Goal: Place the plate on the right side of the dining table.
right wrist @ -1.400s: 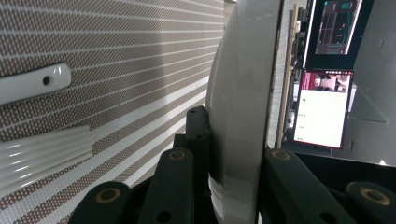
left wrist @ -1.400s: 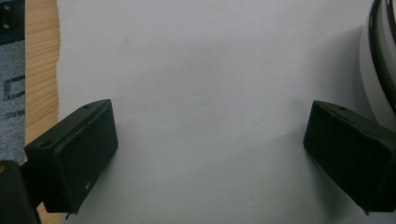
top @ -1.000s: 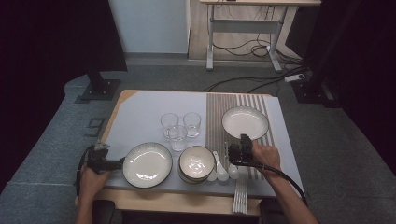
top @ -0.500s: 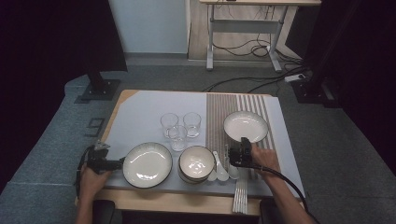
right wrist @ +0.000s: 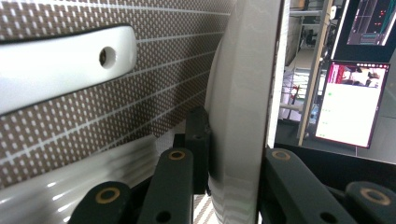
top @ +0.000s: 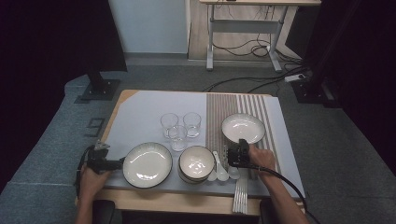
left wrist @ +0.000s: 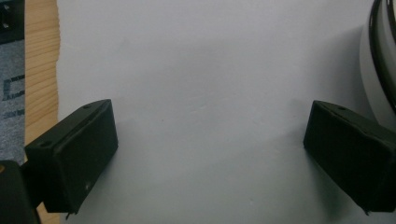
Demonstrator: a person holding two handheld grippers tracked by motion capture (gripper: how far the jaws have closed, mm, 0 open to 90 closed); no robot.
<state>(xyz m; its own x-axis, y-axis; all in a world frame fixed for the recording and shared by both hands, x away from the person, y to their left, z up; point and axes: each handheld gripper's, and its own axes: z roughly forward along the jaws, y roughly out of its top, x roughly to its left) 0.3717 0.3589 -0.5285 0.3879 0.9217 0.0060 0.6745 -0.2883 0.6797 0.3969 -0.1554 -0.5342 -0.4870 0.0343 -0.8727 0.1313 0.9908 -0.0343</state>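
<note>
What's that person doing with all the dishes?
A person is setting out dishes on a table. The right gripper is pinching the near rim of a white plate on the striped mat; its jaws are clamped on the rim. The left gripper rests open beside a bigger dark-rimmed plate. A bowl, spoons and three glasses sit in between.

White dishes, brown stripy mat

The plate (top: 243, 127) was white, dark-rimmed; the placemat (top: 219, 109) had brown-and-white stripes; the tablecloth (top: 144, 107) looked pale grey.
</note>
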